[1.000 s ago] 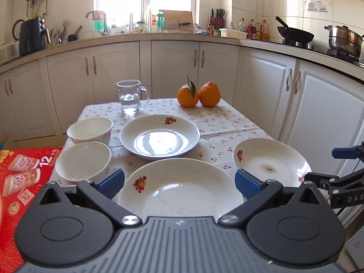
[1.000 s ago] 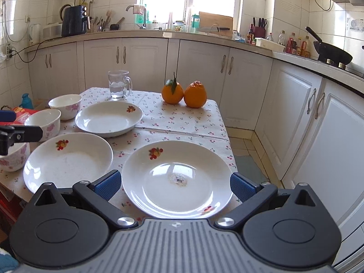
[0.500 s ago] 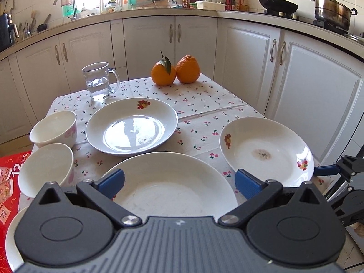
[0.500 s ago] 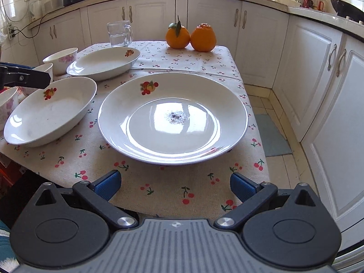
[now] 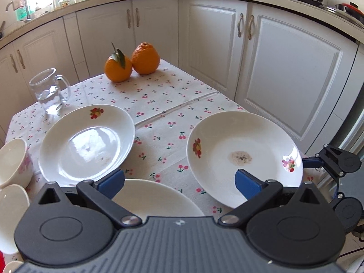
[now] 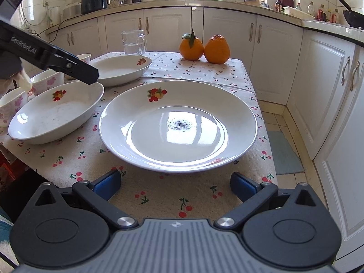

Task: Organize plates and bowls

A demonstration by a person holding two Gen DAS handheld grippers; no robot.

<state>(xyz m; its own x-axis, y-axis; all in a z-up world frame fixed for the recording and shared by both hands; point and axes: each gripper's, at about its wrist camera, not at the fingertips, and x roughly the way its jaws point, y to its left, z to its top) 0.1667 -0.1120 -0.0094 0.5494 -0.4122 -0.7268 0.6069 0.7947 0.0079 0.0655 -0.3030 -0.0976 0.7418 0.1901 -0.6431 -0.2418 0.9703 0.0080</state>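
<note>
Three white plates with fruit decals lie on a cherry-print tablecloth. My right gripper [image 6: 175,183] is open, low at the near edge of the right plate [image 6: 178,125], jaws wider than empty cloth in front of it. My left gripper [image 5: 179,183] is open above the near-left plate [image 5: 157,200]; that plate also shows in the right wrist view [image 6: 56,113]. The far plate [image 5: 86,143] lies behind it. The right plate shows in the left wrist view [image 5: 244,157]. White bowls with pink flowers [image 5: 12,161] stand at the table's left edge.
A glass mug of water [image 5: 49,91] and two oranges [image 5: 132,62] stand at the back of the table. White kitchen cabinets [image 5: 284,68] run behind and along the right. The table's right edge drops to a tiled floor with a mat [image 6: 284,152].
Both grippers moved forward and down toward the table. The left one swung right over the near-left plate; the right one closed in on the right plate's near rim. Both stayed open.
</note>
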